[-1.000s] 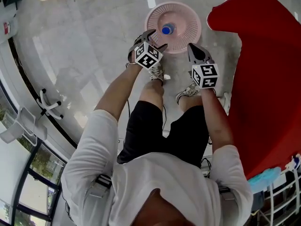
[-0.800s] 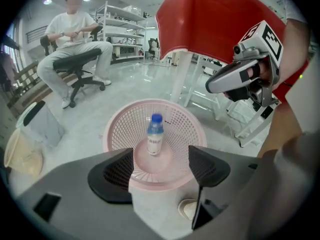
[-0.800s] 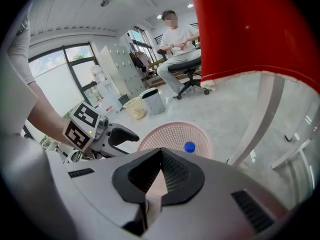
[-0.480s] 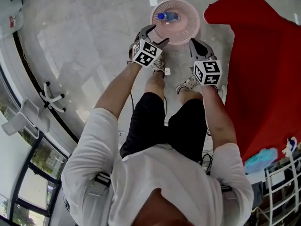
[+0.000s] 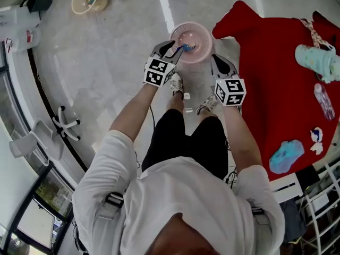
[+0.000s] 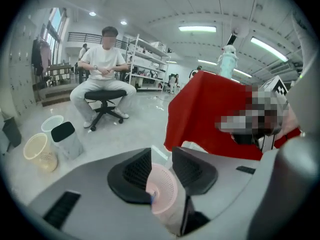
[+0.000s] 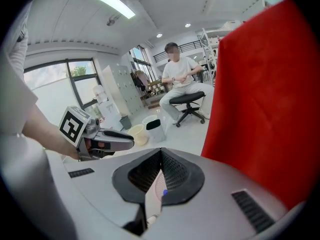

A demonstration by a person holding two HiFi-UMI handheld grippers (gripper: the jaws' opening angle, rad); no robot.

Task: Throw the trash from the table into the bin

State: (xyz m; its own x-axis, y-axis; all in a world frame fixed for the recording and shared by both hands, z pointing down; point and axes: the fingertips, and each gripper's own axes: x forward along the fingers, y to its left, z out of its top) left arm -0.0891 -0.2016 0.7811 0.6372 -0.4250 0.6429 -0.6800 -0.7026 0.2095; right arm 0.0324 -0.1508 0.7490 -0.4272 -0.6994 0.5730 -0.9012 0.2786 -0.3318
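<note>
Bin (image 5: 191,36): pink, round, on the pale floor just ahead of the person's feet, beside the near corner of the red-draped table (image 5: 265,78). A blue-capped bottle (image 5: 186,48) lies inside it, so one piece looks already dropped. Left gripper (image 6: 161,156) hangs over the bin's near rim. Its jaws have just been closing but a gap remains between the pads, and nothing sits in that gap; only the bin shows through it from below. Right gripper (image 7: 160,159) hangs next to it on the table side, jaws pressed together and empty. On the table, well apart from both grippers: a clear bottle (image 5: 324,101) lying flat, a blue crumpled piece (image 5: 285,155) near the table's edge, a small white-and-blue scrap (image 5: 316,137) between them, and a mint-green bottle-shaped item (image 5: 317,59) farther back. Whether the last counts as trash I cannot tell. Judgement: this is the gap between a drop and the next pick-up, with the task partly done and several pieces left. Next move calls for turning toward the table, spreading the right jaws before reaching, and picking one target. The crumpled piece looks easiest, being soft and nearest. The flat bottle would need a grip across its body, or it may roll away.
</note>
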